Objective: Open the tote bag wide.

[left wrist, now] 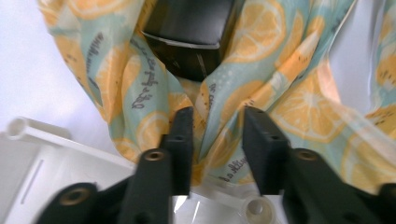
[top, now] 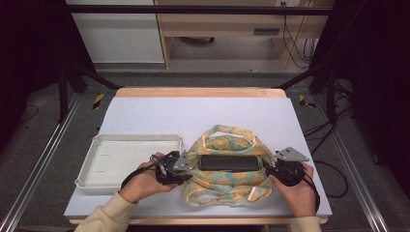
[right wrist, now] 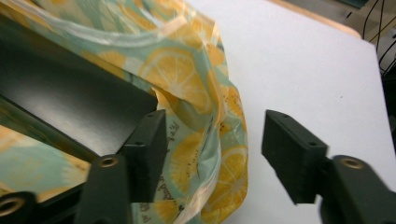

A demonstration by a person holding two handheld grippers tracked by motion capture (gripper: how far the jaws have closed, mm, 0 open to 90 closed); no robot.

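Black box (top: 228,162) lies flat in the mouth of the lemon-print plastic bag (top: 227,186), which sits on the white table cover (top: 159,111) just right of the white tray (top: 104,162). The 2 grippers flank the box, 1 at each short end. Left gripper (left wrist: 212,140), seen from above at the box's left end (top: 175,166), has a gathered fold of bag film between its jaws; the jaws stand a little apart and look set around the fold, but whether they actually pinch it I cannot tell. Right gripper (right wrist: 212,154), at the box's right end (top: 285,171), is released: jaws wide apart, the near jaw just beside the bag edge and the box corner (right wrist: 70,107), the other jaw over bare cover. Step in hand, as I judge it: working the bag around the box, either pulling the film up over it or holding the mouth wide; the box seems partly in, top face uncovered. Next move likely calls for the right gripper to shift toward the box and close on the bag rim (right wrist: 205,116) there, then both ends lift or draw the film together. Risk: thin film slips or tears if only 1 side holds.
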